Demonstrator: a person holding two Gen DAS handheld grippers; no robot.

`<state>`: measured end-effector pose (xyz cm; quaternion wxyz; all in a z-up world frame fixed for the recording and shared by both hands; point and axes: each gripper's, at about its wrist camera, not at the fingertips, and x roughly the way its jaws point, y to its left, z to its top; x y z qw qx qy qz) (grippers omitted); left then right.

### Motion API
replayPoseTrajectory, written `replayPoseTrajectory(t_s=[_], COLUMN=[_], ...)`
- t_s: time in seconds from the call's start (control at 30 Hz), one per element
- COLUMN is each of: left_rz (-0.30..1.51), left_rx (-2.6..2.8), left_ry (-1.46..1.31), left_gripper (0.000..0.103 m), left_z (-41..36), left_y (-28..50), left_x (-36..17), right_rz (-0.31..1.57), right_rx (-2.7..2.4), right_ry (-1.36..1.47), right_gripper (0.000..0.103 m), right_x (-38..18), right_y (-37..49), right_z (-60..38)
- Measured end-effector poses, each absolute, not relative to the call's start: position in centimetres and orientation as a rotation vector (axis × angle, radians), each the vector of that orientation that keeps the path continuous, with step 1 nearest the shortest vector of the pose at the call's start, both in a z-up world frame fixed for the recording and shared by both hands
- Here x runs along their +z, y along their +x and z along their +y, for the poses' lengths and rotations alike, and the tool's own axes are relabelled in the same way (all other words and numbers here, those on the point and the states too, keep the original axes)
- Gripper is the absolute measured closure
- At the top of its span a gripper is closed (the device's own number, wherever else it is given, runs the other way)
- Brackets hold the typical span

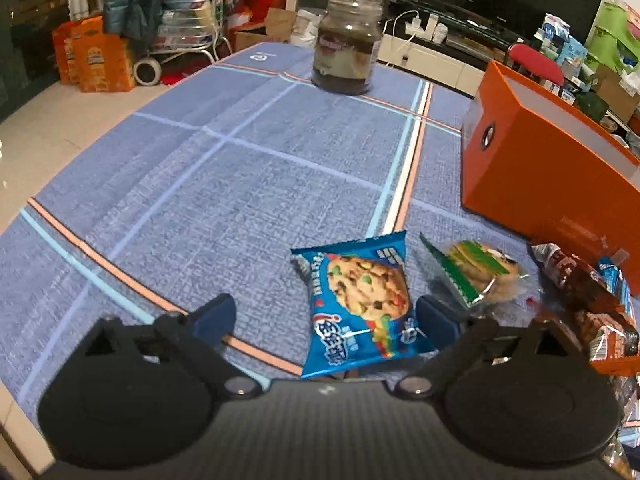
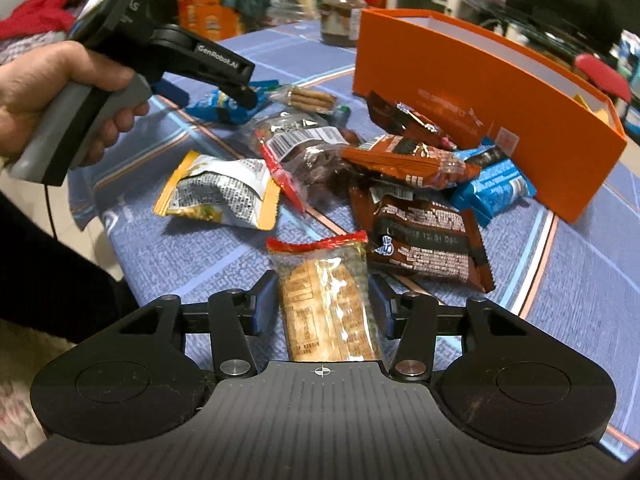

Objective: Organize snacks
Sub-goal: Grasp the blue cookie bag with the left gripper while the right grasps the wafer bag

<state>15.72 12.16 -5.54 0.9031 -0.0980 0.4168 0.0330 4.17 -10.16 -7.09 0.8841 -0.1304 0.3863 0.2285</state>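
A blue chocolate-chip cookie packet (image 1: 360,300) lies on the blue checked tablecloth (image 1: 208,184). My left gripper (image 1: 326,318) stands open wide around it, its right finger (image 1: 436,320) beside the packet's edge and its left finger well apart from it. My right gripper (image 2: 324,300) is shut on a clear cracker packet with a red top seal (image 2: 326,304), both pads against its sides. An open orange box (image 2: 480,92) stands behind a pile of snack packets (image 2: 400,168). A hand holds the left gripper (image 2: 212,98) at the upper left of the right wrist view.
A dark glass jar (image 1: 348,44) stands at the table's far end. A green-striped clear packet (image 1: 476,276) and brown packets (image 1: 580,280) lie by the orange box (image 1: 540,168). A yellow-edged pouch (image 2: 220,192) lies near the table's left edge. Household clutter fills the room beyond the table.
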Motion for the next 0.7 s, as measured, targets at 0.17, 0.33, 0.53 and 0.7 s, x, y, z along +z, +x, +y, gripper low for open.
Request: replayPoseTrajectory(t_s=[0.17,0.33,0.53,0.7], left_rz=[0.854,0.833,0.821,0.809], left_rx=[0.037,-0.037,-0.029,-0.007], left_ry=[-0.205,-0.246,-0.208,-0.078], left_gripper=[0.007,0.008,0.017,0.037], left_z=[12.5,12.5,12.0,11.2], left_y=[15.6,15.4,15.0,15.2], left_x=[-5.5,-5.5,-5.5,-5.7], right_rz=[0.806,0.802,0.767,0.76], right_rx=[0.439,0.418,0.334,0.326], right_ry=[-0.246,-0.221,-0.172,-0.162], right_gripper=[0.068,0.068,0.065,0.065], right_x=[-7.2,-7.3,-7.7,-7.7], right_y=[3.6,3.2,2.4,2.4], right_z=[-9.6,-9.2,-8.8,-8.9])
